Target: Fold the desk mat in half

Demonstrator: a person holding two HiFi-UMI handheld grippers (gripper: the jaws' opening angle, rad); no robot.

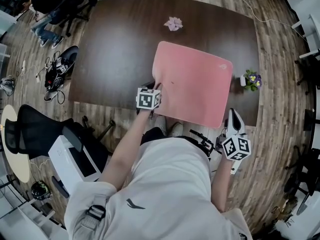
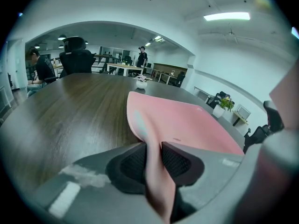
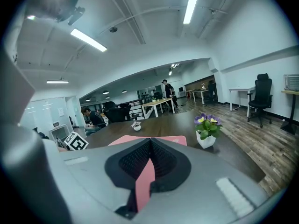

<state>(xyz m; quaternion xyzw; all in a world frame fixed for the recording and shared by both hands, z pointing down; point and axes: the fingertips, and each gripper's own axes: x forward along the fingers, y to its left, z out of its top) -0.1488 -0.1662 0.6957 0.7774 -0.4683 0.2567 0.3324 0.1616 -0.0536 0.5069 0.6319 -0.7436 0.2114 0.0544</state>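
Person in a white top [image 1: 167, 184] leans over the dark table [image 1: 115, 44]; pink desk mat [image 1: 192, 84] lies at the table's near edge; left gripper [image 2: 154, 162] and right gripper [image 3: 148, 167] each pinch a near corner; lifting both evenly toward the table's far edge should keep the edges aligned.

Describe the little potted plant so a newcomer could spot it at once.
Find the big dark table and the pink mat lying on it. Just off the mat's right edge stands the plant, a small white pot with green leaves and purple flowers. The only other small thing, a pale pink trinket, lies at the far side.
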